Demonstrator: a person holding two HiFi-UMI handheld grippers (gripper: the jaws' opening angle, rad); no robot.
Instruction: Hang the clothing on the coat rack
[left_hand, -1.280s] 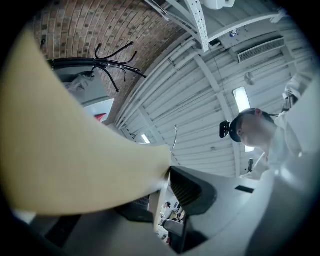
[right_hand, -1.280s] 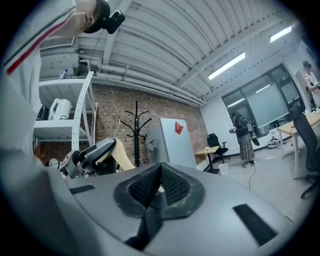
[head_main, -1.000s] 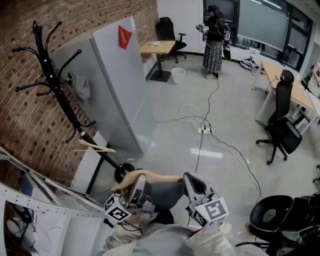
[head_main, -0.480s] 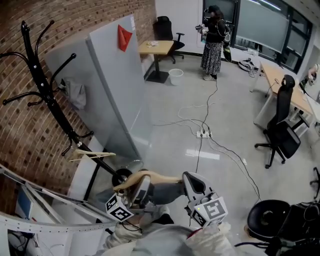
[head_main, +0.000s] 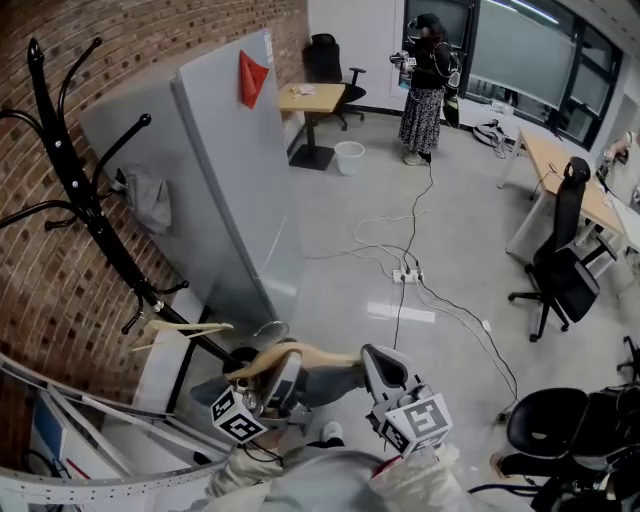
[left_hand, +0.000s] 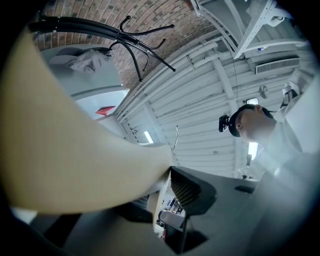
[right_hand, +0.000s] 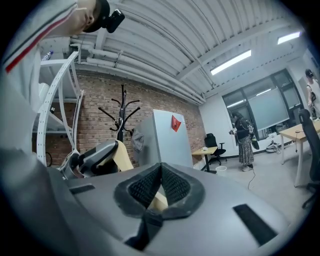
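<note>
Now the clamped hanger (head_main: 310, 354) sits near the coat rack (right_hand: 122, 112).

We've clear air round the rack (head_main: 78, 185) top — grey panel (head_main: 230, 180) just right of it, white frame (head_main: 100, 483) crossing below-left.

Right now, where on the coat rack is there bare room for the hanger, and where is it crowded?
The coat rack has bare upper hooks, between brick wall and grey partition. Lower down it is crowded: an empty wooden hanger hangs there, and a grey cloth hangs mid-height by the partition.
</note>
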